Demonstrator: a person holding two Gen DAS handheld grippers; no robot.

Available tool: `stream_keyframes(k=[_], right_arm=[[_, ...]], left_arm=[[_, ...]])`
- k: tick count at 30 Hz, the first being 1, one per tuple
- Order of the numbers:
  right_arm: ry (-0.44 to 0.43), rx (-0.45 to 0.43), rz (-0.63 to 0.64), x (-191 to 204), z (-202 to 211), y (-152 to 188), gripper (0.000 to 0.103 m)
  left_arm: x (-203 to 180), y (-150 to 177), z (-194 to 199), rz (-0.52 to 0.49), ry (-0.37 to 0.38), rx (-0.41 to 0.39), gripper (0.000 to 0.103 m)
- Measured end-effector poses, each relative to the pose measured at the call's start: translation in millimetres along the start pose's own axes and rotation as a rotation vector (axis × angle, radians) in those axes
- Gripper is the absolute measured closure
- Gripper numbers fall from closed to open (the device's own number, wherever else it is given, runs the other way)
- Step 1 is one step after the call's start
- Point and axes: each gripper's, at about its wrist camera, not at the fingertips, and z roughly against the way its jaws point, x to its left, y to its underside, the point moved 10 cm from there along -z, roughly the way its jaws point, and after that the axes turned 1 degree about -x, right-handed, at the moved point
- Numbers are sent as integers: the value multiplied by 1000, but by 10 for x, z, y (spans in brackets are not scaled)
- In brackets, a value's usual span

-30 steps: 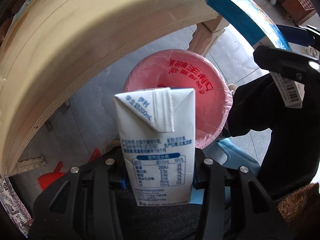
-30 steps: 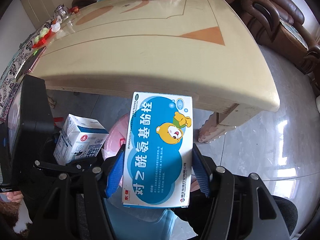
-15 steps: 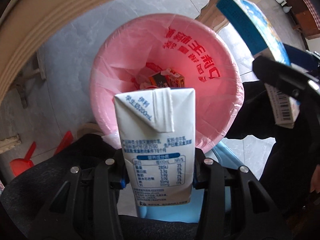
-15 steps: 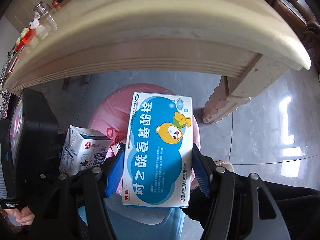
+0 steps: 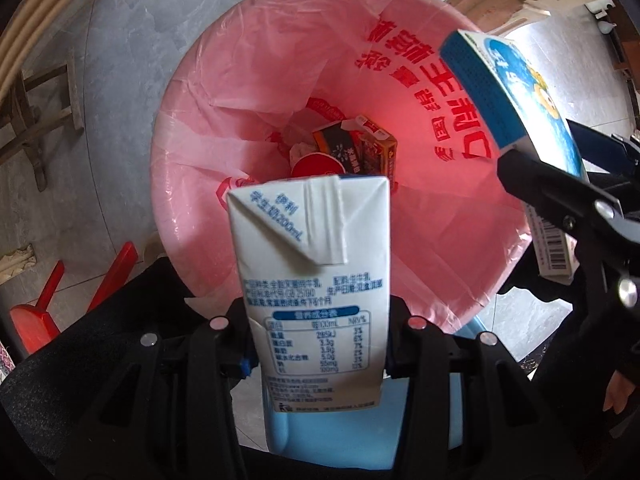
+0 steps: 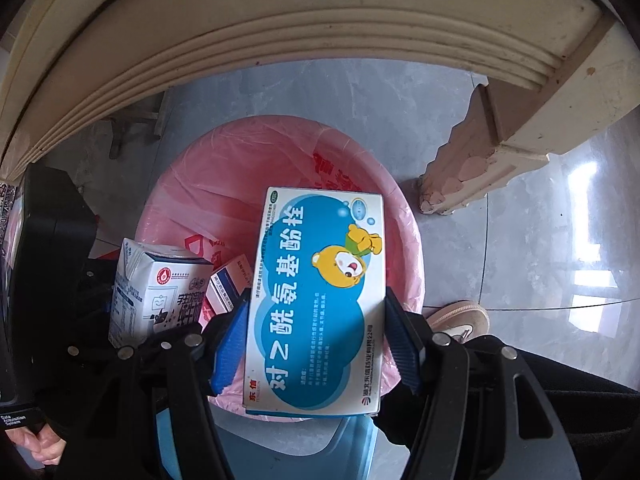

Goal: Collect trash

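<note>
**Pink-lined bin beneath two loaded grippers**

Pink plastic lines the round trash bin [image 5: 192, 152], which stands on a grey tiled floor [image 6: 540, 240] beside a cream table leg [image 6: 472, 168]. Red printed characters run along the liner's inner wall. Discarded items lie at the bottom of the bin: a red-topped cup [image 5: 318, 164] and small dark cartons [image 5: 360, 148], packed close together.

Left gripper [image 5: 320, 340]: jaws clamped on a white milk carton [image 5: 312, 264], pads pressing its two narrow sides. The carton stands upright along the fingers, with its folded top over the bin opening.

Right gripper [image 6: 316, 344]: blue pads closed against the long edges of a flat blue-and-white medicine box [image 6: 320, 296] printed with a cartoon bear. The box is held above the bin's near side, pointing down toward the liner.

In the right wrist view, the milk carton sits just left of the medicine box, apart from it. A shoe [image 6: 460, 320] shows on the floor beside the bin. A red plastic object [image 5: 48, 312] lies on the floor to the left.
</note>
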Motion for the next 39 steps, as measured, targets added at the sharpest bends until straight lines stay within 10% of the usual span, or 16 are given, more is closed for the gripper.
stream_keyframes(k=[13, 20, 39], right_arm=[[-29, 20, -12, 39, -147, -52, 38], [-21, 18, -56, -85, -140, -83, 29], [0, 42, -64, -145, -189, -53, 26]], left_arm=[[85, -108, -177, 60, 25, 53, 59], [84, -164, -109, 52, 36, 37, 33], [138, -205, -103, 92, 28, 35, 33]])
